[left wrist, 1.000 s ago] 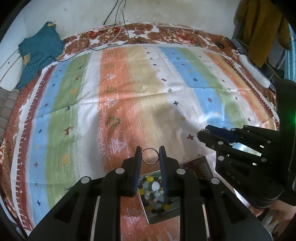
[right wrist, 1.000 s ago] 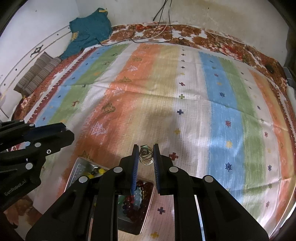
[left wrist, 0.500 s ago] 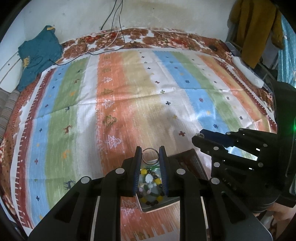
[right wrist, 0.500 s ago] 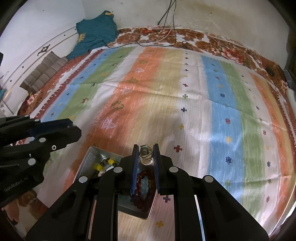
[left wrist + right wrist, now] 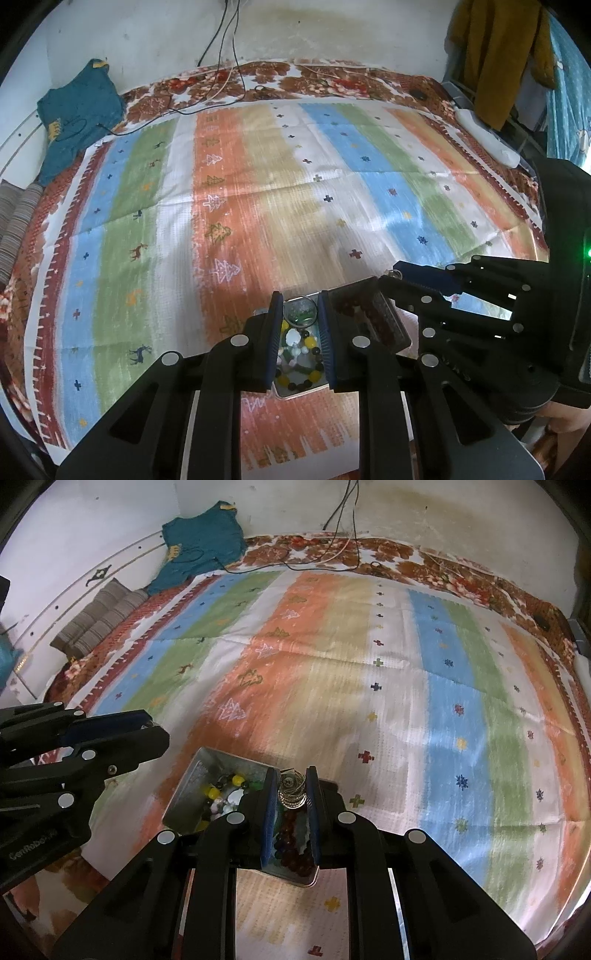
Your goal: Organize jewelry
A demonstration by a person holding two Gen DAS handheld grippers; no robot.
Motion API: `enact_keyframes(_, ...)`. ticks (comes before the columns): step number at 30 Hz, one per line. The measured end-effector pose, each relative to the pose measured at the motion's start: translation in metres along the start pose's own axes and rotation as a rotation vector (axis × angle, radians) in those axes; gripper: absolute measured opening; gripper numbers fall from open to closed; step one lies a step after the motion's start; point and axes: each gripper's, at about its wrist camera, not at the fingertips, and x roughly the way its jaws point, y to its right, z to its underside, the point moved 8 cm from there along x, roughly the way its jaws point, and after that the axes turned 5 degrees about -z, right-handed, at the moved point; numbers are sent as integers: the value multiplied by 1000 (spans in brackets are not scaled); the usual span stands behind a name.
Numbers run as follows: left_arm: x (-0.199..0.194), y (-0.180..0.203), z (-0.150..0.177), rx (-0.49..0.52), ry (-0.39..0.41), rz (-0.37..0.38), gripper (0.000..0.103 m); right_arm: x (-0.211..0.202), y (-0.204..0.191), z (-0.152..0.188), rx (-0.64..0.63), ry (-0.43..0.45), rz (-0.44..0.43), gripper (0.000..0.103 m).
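My left gripper (image 5: 301, 308) is shut on a thin metal ring (image 5: 300, 313) and holds it over the left compartment of a metal tin (image 5: 402, 328), which holds a beaded bracelet (image 5: 299, 360) with yellow and dark beads. My right gripper (image 5: 291, 788) is shut on a stack of thin metal bangles (image 5: 291, 790) above the tin's (image 5: 192, 779) right compartment, where a dark red bead bracelet (image 5: 291, 843) lies. The right gripper also shows in the left wrist view (image 5: 397, 275); the left gripper shows in the right wrist view (image 5: 151, 725).
The tin sits near the front edge of a bed covered by a striped multicoloured cloth (image 5: 258, 192). A teal garment (image 5: 77, 114) lies at the far left corner, cables (image 5: 221, 85) run along the back, and a white power strip (image 5: 487, 140) lies at the right.
Both grippers have drawn back and down over the tin, so more of the tin and its beads shows between the fingers. Each still holds its jewelry.
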Motion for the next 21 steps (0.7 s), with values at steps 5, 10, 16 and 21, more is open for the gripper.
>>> enact_keyframes(5,0,-3,0,-13,-1,-6,19,-1,-1,-2,5,12,-6,19)
enact_keyframes(10,-2,-7,-1,-37,5,-15,24,5,4,2,18,-20,18,31)
enact_keyframes(16,-7,-19,-4,-79,5,-6,26,2,13,5,38,-22,50,38)
enact_keyframes(21,-15,-23,3,-91,10,5,34,-8,13,10,40,-11,55,45)
